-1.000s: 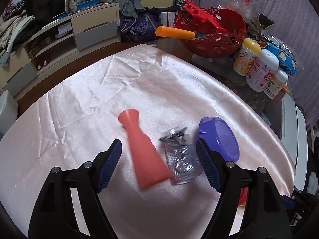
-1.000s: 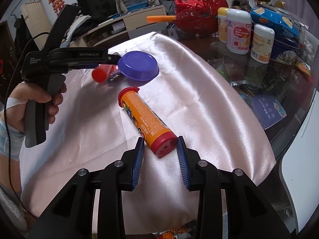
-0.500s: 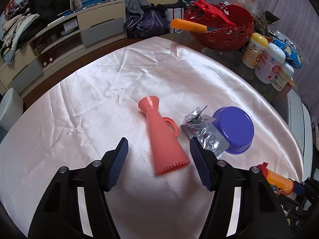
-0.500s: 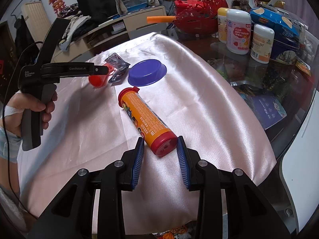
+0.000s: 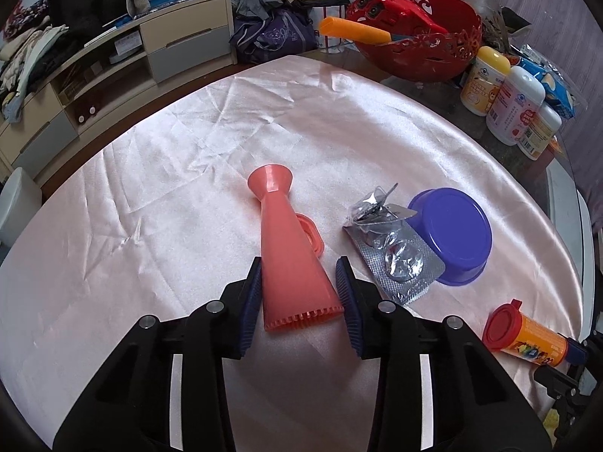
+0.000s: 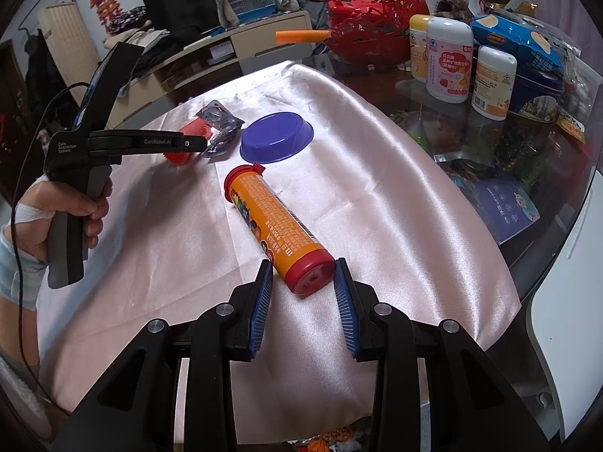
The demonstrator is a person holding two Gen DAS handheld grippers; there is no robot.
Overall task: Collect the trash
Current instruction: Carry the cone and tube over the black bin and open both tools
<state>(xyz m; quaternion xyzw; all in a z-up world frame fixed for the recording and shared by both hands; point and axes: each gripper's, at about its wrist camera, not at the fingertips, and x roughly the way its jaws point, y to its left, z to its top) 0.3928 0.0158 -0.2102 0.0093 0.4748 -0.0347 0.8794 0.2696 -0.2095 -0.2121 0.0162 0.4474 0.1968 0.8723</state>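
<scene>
On the counter: pink satin cloth (image 5: 158,196) covers most of the top; dark glass shows bare on the far right side.
Left gripper (image 5: 301,301): fingers have just been closing, pink cone between them at its wide end; left pad looks against the cone wall, right pad right at the rim, a firm clamp cannot be confirmed.
Pink cone (image 5: 290,256): lies on its side on the cloth, narrow flared end pointing away, toothed wide end toward the camera; a small pink ring sits against its right side.
Blister pack (image 5: 395,260): crumpled silver foil, flat on the cloth just right of the cone, its far edge touching the purple lid.
Purple lid (image 5: 452,233): upside down on the cloth, right of the blister pack.
Right gripper (image 6: 303,297): fingers part way apart, straddling the red bottom end of the orange tube; right pad touches or nearly touches it, left pad shows a gap.
Orange tube (image 6: 275,222): lies on the cloth, red cap flipped open at the far end, pointing toward the purple lid, close to it but apart.
Person's hand (image 6: 56,218): wrapped on the left gripper handle, white bandage on a finger, cable trailing down.
Background, far edge: red basket (image 5: 426,49) with an orange stick poking out; three white bottles (image 6: 448,64) and snack bags to its right.
</scene>
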